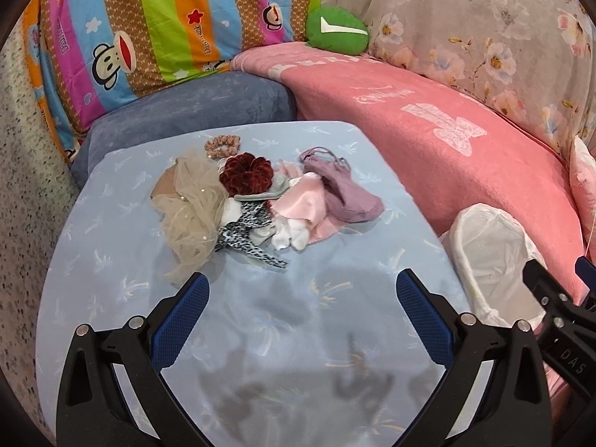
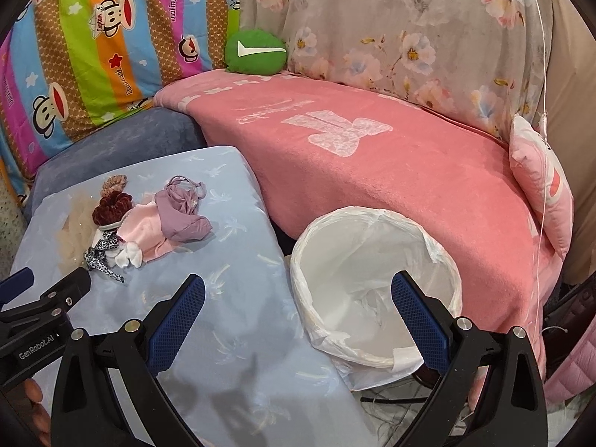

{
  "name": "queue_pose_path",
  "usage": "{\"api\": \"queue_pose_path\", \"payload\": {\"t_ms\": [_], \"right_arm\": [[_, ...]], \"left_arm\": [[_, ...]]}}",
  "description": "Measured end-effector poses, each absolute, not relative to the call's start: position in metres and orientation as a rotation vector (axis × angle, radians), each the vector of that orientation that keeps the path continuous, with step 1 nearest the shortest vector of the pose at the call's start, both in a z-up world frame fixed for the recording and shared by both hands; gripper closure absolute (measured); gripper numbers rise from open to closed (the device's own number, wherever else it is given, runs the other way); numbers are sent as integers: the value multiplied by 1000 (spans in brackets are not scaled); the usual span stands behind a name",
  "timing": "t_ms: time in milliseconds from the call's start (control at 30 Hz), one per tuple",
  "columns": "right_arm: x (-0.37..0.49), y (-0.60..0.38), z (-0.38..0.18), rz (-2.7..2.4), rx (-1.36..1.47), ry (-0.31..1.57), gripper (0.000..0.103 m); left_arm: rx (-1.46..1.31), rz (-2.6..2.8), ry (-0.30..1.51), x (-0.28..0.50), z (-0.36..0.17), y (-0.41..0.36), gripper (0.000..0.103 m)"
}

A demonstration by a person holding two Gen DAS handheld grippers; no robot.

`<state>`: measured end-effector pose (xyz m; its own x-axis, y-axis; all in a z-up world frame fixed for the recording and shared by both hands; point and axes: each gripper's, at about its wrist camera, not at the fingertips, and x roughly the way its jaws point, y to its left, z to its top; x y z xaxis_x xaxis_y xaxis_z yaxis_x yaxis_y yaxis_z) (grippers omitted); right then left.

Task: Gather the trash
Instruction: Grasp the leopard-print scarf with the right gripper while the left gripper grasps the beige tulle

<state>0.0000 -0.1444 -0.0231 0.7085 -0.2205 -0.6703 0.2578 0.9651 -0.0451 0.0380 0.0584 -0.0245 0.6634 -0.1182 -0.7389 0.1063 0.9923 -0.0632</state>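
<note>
While both grippers hang over the light blue table (image 1: 123, 283), the trash pile (image 1: 260, 201) sits mid-table, strung out roughly left to right from the beige tulle (image 1: 190, 205) to the purple cloth (image 1: 346, 193). Left gripper (image 1: 302, 300) is spread wide, holding nothing, aimed at the pile. Right gripper (image 2: 298, 303) is gaping too, empty, over the white-lined bin (image 2: 372, 279) just beside the table.
</note>
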Motion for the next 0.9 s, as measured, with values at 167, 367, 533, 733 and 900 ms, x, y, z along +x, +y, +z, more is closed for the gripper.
{"api": "queue_pose_path", "payload": {"t_ms": [167,367,533,733,900], "right_arm": [[14,-129,-35,-239,71,740,6],[42,-104,-49,-178,101,750,6],[67,-73,-59,-122,84,742,6],[93,-45,-70,-73,93,756,6],[106,-19,-82,-10,103,785,10]], "left_arm": [[-38,-86,863,57,-42,94,7],[-33,-58,894,86,-63,131,7],[-59,-85,908,112,-77,153,7],[-99,-129,911,136,-88,170,7],[-193,-206,957,151,-98,182,23]]}}
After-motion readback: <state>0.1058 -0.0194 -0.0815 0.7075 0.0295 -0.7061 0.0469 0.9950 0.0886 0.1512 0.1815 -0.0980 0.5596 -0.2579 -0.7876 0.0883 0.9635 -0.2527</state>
